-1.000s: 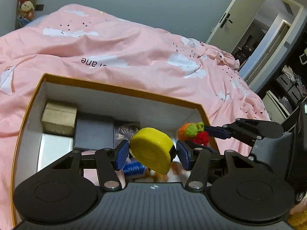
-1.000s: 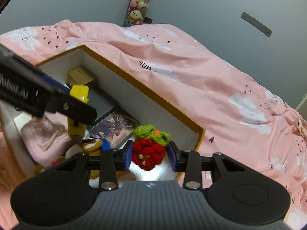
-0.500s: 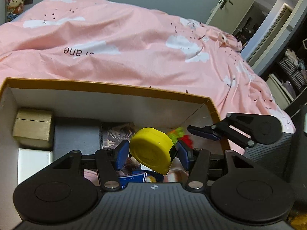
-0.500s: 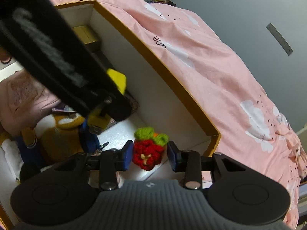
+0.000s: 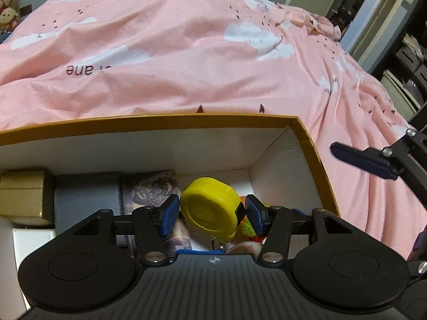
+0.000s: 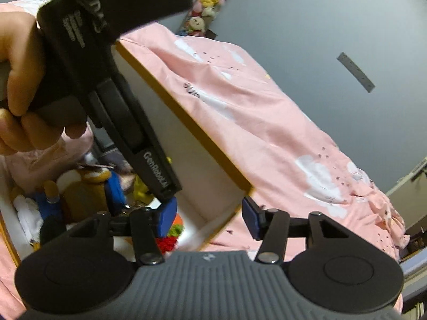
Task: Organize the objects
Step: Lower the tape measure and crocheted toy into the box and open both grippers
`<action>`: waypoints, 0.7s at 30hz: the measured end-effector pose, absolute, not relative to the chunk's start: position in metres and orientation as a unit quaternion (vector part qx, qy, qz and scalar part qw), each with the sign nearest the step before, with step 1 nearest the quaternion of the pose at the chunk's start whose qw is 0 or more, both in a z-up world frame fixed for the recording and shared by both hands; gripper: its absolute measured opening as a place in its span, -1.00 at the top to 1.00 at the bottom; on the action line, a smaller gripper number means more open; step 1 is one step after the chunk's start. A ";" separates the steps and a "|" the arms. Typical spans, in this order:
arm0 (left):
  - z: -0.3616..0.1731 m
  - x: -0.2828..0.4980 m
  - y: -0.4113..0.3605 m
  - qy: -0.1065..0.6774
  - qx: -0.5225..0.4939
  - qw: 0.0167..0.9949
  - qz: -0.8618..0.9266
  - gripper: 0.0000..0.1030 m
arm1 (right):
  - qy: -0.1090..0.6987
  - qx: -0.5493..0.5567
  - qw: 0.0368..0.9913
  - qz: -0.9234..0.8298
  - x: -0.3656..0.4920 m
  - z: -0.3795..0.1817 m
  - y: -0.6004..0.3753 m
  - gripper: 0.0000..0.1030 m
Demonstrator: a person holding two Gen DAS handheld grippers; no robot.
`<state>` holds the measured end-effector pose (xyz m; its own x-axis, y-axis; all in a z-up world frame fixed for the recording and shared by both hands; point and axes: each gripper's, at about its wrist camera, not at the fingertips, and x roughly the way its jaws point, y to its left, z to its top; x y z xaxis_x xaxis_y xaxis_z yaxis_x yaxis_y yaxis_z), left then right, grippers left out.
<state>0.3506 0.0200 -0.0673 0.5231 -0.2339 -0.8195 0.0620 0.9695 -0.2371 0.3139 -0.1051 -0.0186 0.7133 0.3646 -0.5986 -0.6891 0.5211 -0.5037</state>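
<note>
Clutter fills the orange-rimmed box (image 5: 315,157) under our left gripper (image 5: 212,213): a tan carton (image 5: 22,197) at far left, a grey case (image 5: 85,200) and a printed card (image 5: 149,186) beside it. We clamp the yellow tape measure (image 5: 209,208) over the box's right end, its round face tilted toward us.

From the right wrist, our right gripper (image 6: 209,217) has just been opening, with nothing between its fingers; the crocheted strawberry (image 6: 168,241) lies below its left pad, half hidden. A hand (image 6: 18,85) and the left tool block the box's left part, where a plush toy (image 6: 80,189) lies.
</note>
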 end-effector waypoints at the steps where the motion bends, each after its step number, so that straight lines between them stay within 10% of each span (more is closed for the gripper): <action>1: -0.067 0.352 0.017 0.482 -0.084 0.868 -0.082 -0.21 | 0.216 -0.375 0.848 0.307 0.315 -0.019 -0.108 -0.08; 21: -0.051 0.349 0.010 0.483 -0.057 0.870 -0.077 -0.36 | 0.242 -0.316 0.867 0.300 0.318 -0.017 -0.122 -0.07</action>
<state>0.3492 0.0104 -0.0512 0.5214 -0.1892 -0.8321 0.0785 0.9816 -0.1740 0.3182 -0.1223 -0.0173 0.7021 0.3677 -0.6099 -0.6740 0.6195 -0.4024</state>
